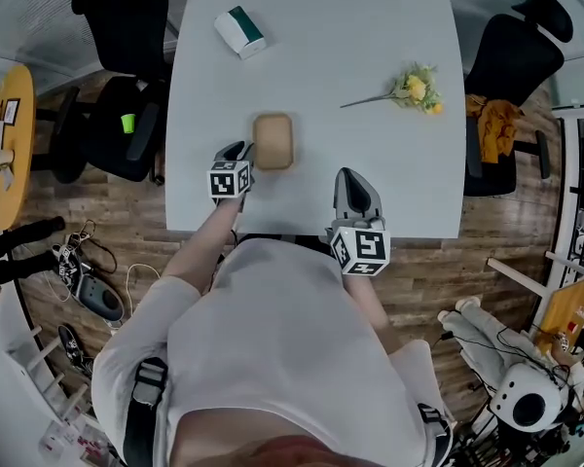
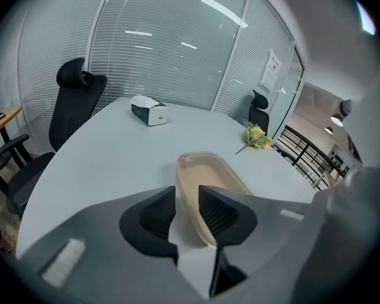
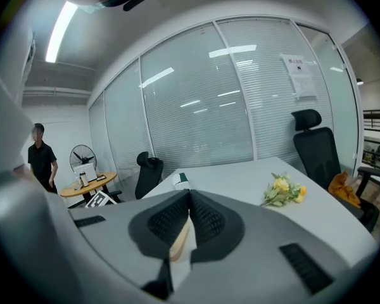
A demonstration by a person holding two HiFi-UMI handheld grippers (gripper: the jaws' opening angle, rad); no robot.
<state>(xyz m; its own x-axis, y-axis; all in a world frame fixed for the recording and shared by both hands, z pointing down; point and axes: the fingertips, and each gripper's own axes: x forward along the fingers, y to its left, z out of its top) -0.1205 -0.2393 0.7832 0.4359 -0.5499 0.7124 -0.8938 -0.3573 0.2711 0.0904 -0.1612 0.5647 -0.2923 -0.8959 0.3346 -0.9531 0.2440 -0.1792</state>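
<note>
On the white rectangular table (image 1: 311,56), a shallow beige plastic tray with rounded corners (image 1: 273,141) lies near the person's edge. The left gripper (image 1: 245,150) sits at the tray's near-left corner. Its jaws are released to a narrow gap, and the tray's left rim runs between them. The right gripper (image 1: 356,177) is clenched on nothing. It stands to the tray's right, nearer the person and apart from the tray.

The left gripper view shows the rim between the jaws of the left gripper (image 2: 187,198), with table surface visible beside it. The head view hides this. The right gripper view alone shows a person in dark clothing (image 3: 42,160) beside a round wooden side table (image 3: 88,183). A white-and-green box (image 1: 239,31) and a yellow flower sprig (image 1: 414,88) lie farther off.
</note>
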